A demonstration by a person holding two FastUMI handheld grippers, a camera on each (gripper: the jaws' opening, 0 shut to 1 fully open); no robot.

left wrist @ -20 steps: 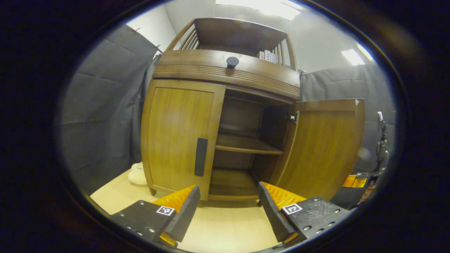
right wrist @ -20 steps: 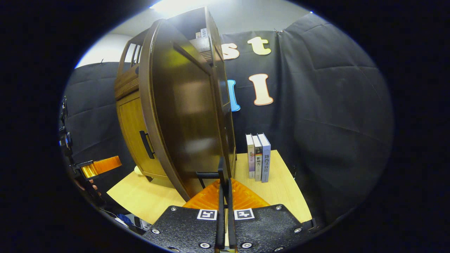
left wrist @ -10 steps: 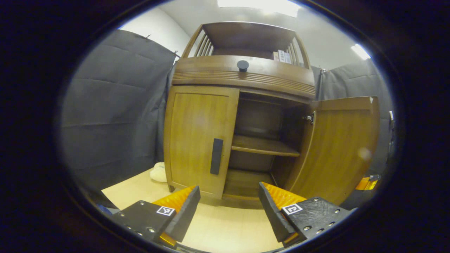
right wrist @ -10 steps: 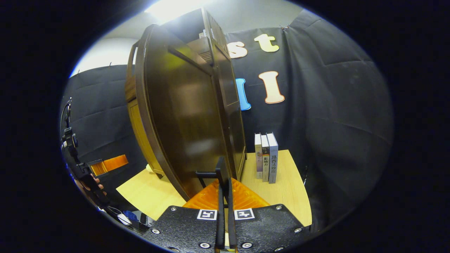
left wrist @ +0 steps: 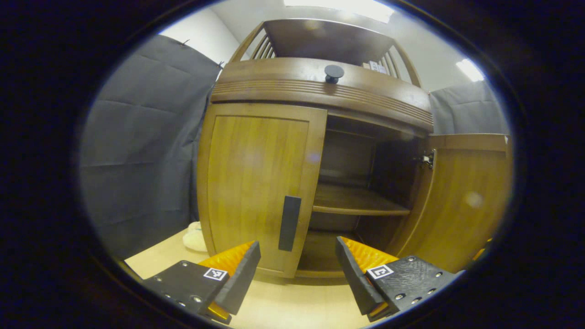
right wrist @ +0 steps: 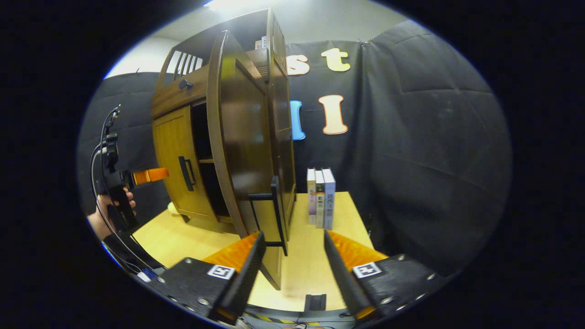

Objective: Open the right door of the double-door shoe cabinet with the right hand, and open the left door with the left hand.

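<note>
Right door (right wrist: 237, 137) stands swung out; right gripper (right wrist: 290, 256) gapes empty, its handle (right wrist: 276, 214) at 12 o'clock. Left gripper (left wrist: 297, 269) is wide, empty, near the shut left door (left wrist: 256, 183); its handle (left wrist: 289, 223) sits at 12. Risk, I judge: fingers straddling off-centre and slipping off

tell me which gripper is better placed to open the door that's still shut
Left. The left gripper is open and faces the shut left door's handle. The right gripper is open at the open right door's handle.
</note>
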